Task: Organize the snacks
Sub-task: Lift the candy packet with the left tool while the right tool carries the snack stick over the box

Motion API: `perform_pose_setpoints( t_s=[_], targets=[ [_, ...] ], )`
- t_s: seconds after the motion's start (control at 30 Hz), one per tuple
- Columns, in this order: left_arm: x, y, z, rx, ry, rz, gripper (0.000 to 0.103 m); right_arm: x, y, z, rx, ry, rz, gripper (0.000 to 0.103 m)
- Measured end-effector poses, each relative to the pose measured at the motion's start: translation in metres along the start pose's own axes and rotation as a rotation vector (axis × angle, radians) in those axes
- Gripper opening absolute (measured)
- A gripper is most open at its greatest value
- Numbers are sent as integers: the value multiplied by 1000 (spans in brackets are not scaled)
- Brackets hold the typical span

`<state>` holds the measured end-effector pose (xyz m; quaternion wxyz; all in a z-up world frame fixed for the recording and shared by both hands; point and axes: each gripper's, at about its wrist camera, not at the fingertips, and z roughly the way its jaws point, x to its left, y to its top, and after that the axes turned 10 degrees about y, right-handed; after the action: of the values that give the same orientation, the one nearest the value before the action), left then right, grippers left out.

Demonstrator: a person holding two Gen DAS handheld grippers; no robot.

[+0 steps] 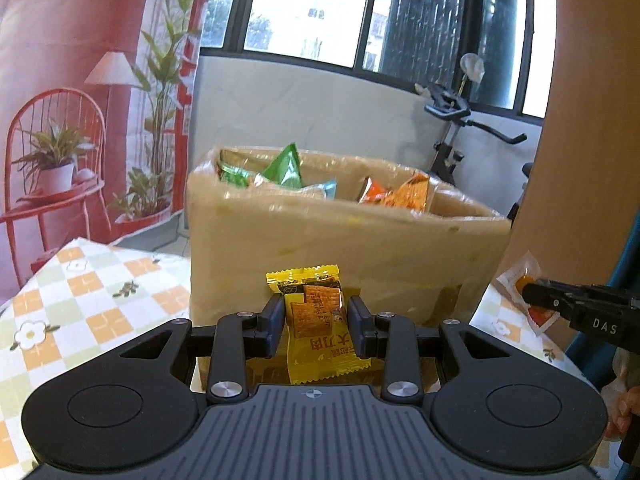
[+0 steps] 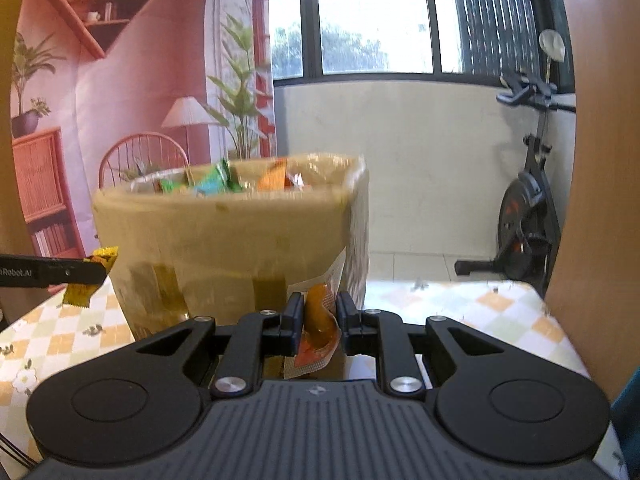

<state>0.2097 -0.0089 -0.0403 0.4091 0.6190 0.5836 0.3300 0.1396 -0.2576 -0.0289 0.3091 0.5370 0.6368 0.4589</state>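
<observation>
Between our left gripper's [image 1: 316, 316] pads we see a yellow cracker packet [image 1: 316, 320] clamped upright, held in front of the cardboard box [image 1: 340, 240] at twelve o'clock. Our right gripper [image 2: 318, 316] is closed on a clear packet with an orange snack [image 2: 318, 320], the same box just beyond it. Green and orange packets [image 1: 288, 168] poke above the box rim. Below lies the checked tablecloth [image 1: 80, 300].
</observation>
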Motion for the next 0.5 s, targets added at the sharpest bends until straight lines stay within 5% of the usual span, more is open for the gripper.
perform_pose_setpoints(
  t_s=[0.5],
  targets=[
    [-2,30,-4,-83,-16,15,36,-1,31,-4,-81,15,-21,19]
  ],
)
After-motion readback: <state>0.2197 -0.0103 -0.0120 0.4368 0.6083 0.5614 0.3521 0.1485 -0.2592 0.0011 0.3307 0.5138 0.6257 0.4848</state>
